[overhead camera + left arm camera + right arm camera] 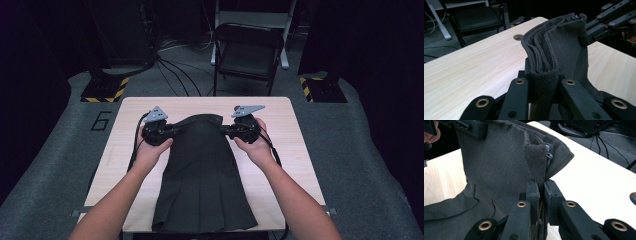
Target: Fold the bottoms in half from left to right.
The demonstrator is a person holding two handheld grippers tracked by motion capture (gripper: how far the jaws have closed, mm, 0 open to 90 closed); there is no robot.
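Your left tool point(176, 131) and right tool point(223, 130) each clench the skirt point(202, 180) waistband near the worktop's point(295, 145) far edge. Uneven lifting could slip one corner free.

Recording lab, black curtained surround, grey carpet, hazard-taped stand bases point(105, 90), loose floor cables point(175, 70), folding chair point(247, 50), pale wooden table point(290, 130).

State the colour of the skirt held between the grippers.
Plain dark charcoal grey skirt, no pattern; the right gripper view shows it best.
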